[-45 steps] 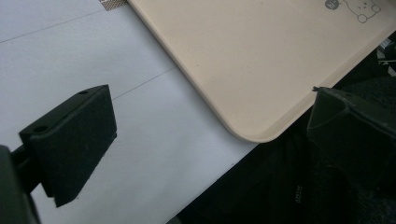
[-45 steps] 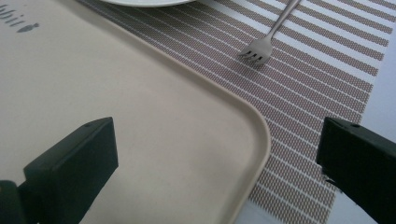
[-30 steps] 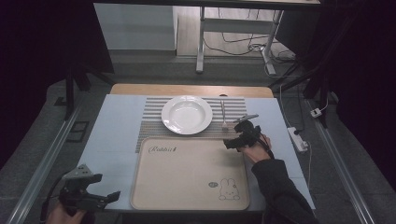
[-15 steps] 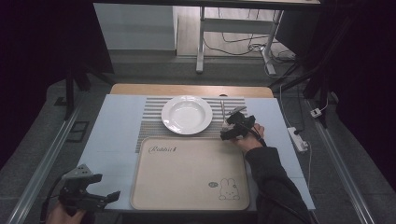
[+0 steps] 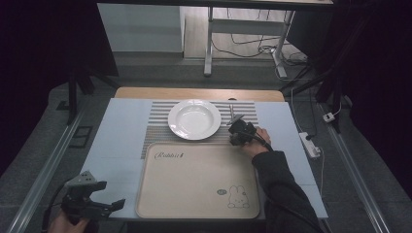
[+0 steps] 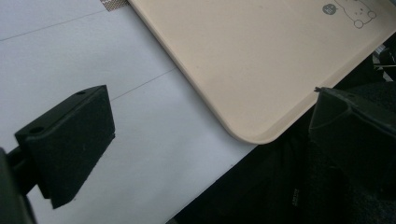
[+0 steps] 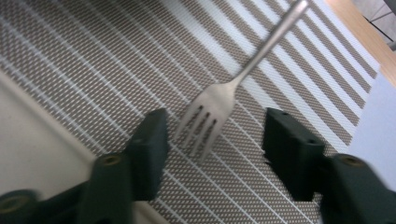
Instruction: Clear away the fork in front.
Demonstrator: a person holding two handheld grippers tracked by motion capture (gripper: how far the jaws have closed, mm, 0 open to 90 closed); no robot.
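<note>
A metal fork (image 7: 219, 100) lies on the striped placemat (image 7: 93, 56), tines pointing toward my right gripper (image 7: 212, 140). Its jaws have just been closing and stand on either side of the tines with a gap on both sides, touching nothing. From above, the fork (image 5: 231, 113) lies just right of the white plate (image 5: 194, 119), with my right gripper (image 5: 234, 130) low over its near end. My left gripper (image 5: 115, 204) is held level off the table's front left corner, open and empty, and its jaws (image 6: 210, 135) frame the beige tray's corner (image 6: 252, 133).
A beige tray (image 5: 194, 184) with a rabbit print lies at the front of the table, its far edge next to the placemat (image 5: 155, 131). A white power strip (image 5: 310, 144) lies on the floor right of the table. The pale table cover (image 5: 116, 141) is bare left of the tray.
My right hand has moved a little away from the tray's far right corner onto the placemat, toward the fork. The left hand has stayed where it was.
</note>
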